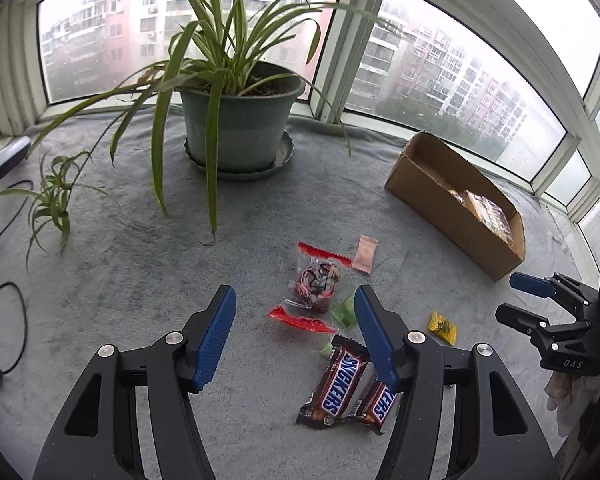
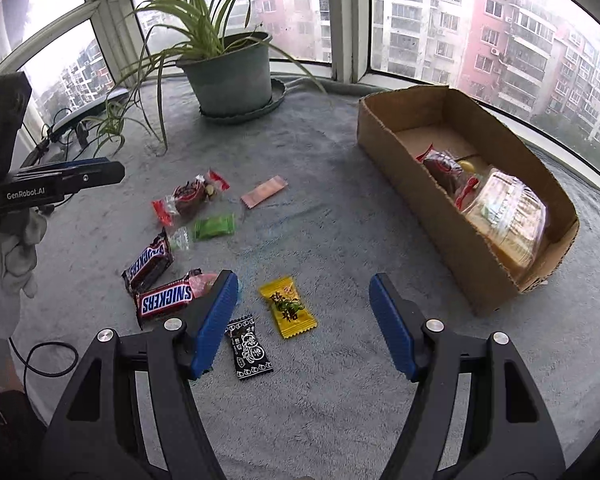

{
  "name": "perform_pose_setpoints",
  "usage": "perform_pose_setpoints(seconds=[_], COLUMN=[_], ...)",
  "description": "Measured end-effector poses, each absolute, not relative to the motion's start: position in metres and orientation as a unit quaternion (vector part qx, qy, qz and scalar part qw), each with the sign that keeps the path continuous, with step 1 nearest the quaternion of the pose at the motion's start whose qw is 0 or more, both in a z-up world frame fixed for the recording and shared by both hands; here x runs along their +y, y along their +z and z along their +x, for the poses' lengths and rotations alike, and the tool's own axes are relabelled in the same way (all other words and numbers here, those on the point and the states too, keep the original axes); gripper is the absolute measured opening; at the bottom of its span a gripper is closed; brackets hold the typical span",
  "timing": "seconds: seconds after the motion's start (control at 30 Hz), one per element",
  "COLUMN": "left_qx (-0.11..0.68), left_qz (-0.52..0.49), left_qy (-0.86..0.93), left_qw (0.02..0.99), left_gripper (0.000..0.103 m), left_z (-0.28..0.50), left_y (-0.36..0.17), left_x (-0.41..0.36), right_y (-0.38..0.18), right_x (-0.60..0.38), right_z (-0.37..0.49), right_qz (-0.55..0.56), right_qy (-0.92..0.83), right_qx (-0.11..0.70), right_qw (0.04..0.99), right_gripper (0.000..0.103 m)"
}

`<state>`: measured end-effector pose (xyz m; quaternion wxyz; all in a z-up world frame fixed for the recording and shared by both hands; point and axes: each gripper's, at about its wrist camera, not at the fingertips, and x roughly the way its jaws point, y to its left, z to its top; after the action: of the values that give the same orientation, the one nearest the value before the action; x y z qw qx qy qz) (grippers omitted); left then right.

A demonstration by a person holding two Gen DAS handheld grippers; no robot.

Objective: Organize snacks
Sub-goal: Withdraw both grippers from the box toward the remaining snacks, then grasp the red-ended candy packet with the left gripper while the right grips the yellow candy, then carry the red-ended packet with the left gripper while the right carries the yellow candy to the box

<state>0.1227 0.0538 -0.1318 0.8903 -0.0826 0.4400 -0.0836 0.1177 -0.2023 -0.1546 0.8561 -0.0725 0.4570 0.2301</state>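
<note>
Left wrist view: the left gripper (image 1: 296, 332) hangs with fingers wide apart, holding nothing. Its right finger covers part of a green candy (image 1: 345, 312) and the second of two Snickers bars (image 1: 336, 384), at lower centre. A clear red-ended snack bag (image 1: 314, 286) and pink sachet (image 1: 365, 258) lie above. The cardboard box (image 1: 440, 200) at upper right hides most of its contents.

Right wrist view: the right gripper (image 2: 303, 320) is equally open and empty, above one yellow candy (image 2: 288, 306) and one black candy (image 2: 249, 347). A pink wrapper (image 2: 204, 282) peeks from behind its left finger
</note>
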Motion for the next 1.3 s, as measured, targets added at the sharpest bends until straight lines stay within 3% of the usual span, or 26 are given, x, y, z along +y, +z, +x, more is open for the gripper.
perform_pose_setpoints(seconds=[0.37, 0.43, 0.7, 0.9, 1.03, 1.3], left_qx=[0.469, 0.473, 0.484, 0.493, 0.494, 0.484], left_qz=[-0.063, -0.058, -0.031, -0.031, -0.029, -0.031], left_qy=[-0.086, -0.086, -0.095, -0.102, -0.103, -0.099], left_qw=[0.877, 0.875, 0.869, 0.863, 0.863, 0.869], left_gripper=[0.061, 0.061, 0.061, 0.061, 0.041, 0.035], left_z=[0.146, 0.152, 0.167, 0.173, 0.173, 0.171], left_y=[-0.168, -0.174, -0.189, -0.197, -0.199, -0.196], left_x=[0.04, 0.038, 0.027, 0.023, 0.023, 0.023], right_y=[-0.203, -0.208, -0.216, -0.215, -0.214, -0.211], right_x=[-0.182, -0.18, -0.171, -0.171, -0.172, -0.174], right_z=[0.133, 0.135, 0.139, 0.137, 0.138, 0.136], right_qz=[-0.116, -0.12, -0.144, -0.151, -0.148, -0.141], right_qy=[0.238, 0.24, 0.247, 0.251, 0.252, 0.252], right_qx=[0.501, 0.508, 0.511, 0.507, 0.506, 0.502], right_qw=[0.824, 0.819, 0.811, 0.81, 0.811, 0.815], right_gripper=[0.069, 0.059, 0.053, 0.029, 0.025, 0.025])
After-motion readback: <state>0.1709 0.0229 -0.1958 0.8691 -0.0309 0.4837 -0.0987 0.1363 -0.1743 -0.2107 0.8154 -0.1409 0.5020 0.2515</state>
